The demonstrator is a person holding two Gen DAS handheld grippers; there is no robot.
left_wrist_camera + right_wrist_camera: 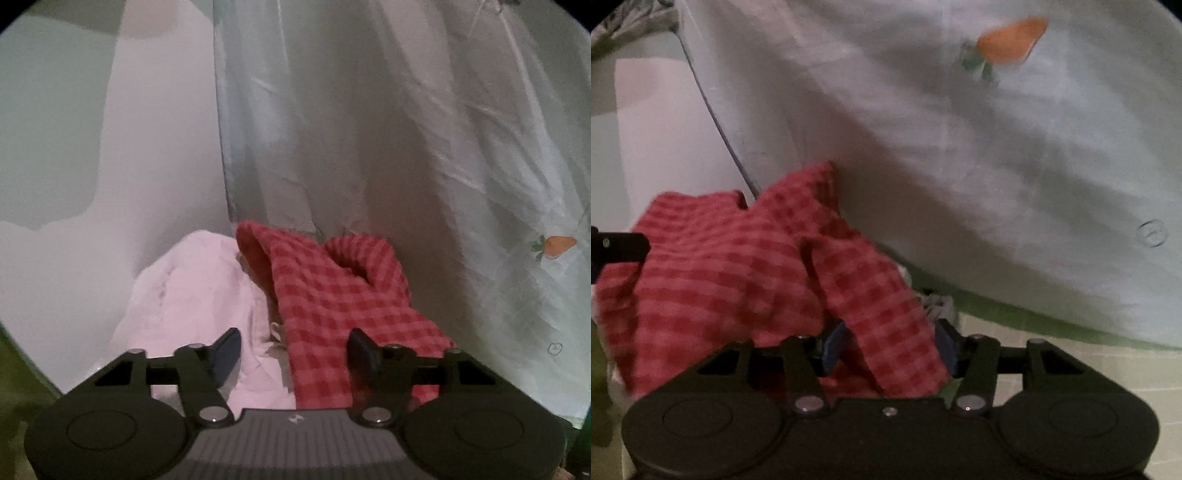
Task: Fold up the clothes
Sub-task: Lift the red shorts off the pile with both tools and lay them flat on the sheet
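Note:
A red checked cloth [332,295] lies crumpled on a heap, partly over a white garment [192,288]. My left gripper [291,350] is open, its fingers wide apart, with the cloth's edge draped over the right finger [360,350]. In the right wrist view the same red checked cloth [731,266] fills the lower left and a fold of it hangs between the fingers. My right gripper [890,347] is open with that fold between its blue pads [834,343]. The left gripper's tip [620,245] shows at the left edge.
A large pale sheet with an orange carrot print [559,245] hangs behind the heap and also shows in the right wrist view [1012,37]. A pale wall [55,129] is at the left. A light tiled surface [1108,365] with a green strip lies at the lower right.

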